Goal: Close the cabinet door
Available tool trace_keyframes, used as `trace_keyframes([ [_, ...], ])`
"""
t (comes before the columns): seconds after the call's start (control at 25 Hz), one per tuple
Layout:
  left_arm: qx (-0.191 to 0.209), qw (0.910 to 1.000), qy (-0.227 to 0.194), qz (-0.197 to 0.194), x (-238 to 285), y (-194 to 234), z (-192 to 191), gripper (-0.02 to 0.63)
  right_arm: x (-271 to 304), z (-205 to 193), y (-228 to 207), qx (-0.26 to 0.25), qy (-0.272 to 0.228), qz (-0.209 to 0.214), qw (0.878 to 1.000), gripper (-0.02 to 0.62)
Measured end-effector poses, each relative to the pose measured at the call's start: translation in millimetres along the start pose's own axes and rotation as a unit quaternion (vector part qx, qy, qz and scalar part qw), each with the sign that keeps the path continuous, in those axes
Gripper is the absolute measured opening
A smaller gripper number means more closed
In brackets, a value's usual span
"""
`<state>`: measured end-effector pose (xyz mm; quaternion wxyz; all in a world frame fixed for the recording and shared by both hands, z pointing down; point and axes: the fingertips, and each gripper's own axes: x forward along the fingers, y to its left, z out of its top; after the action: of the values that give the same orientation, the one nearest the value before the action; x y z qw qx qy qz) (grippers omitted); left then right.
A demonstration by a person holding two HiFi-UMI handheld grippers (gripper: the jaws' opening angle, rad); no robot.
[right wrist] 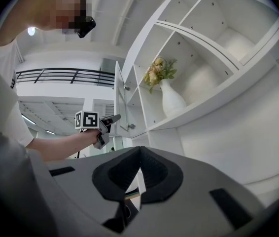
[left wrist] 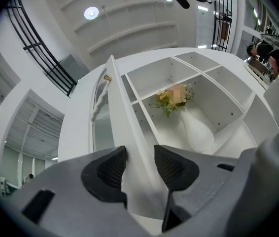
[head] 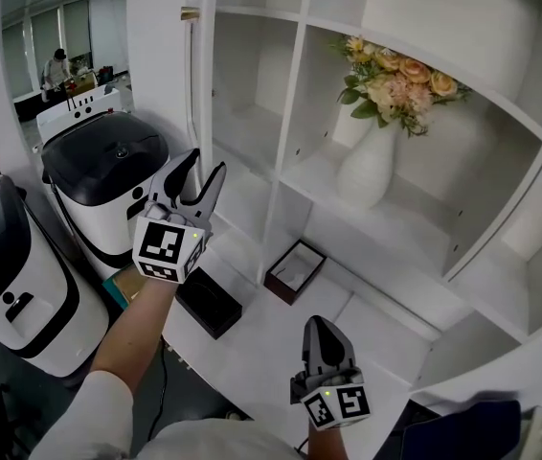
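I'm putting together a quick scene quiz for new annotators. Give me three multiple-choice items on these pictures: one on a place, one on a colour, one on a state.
1. Where does the vase stand?
A on the floor
B in a shelf compartment
C on a chair

2. What colour is the vase?
A white
B blue
C red

3. How is the cabinet door?
A shut
B open
C taken off

Answers:
1 B, the vase rests on a board inside the shelving.
2 A, its body is plain white under the flowers.
3 B, the cabinet door stands swung out from the shelves, still on its hinges.
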<state>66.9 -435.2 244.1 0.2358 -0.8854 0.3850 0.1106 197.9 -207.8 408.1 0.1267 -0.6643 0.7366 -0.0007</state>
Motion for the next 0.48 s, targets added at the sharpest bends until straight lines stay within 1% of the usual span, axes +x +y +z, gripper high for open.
trace_keyframes([
  [0.32, 0.013, 0.9998, 0.007, -0.013, 20.7, -20.4, -2.6, 0.175, -9.5, -7.1, -12.2, 0.006, 0.01, -0.015, 1.0, -0.001],
  [0.48, 0.018, 0.9993, 0.009, -0.032, 30.1, -29.3, -4.4, 0.175, -9.6, -10.1, -10.9, 0.009, 0.013, -0.016, 1.0, -0.002],
])
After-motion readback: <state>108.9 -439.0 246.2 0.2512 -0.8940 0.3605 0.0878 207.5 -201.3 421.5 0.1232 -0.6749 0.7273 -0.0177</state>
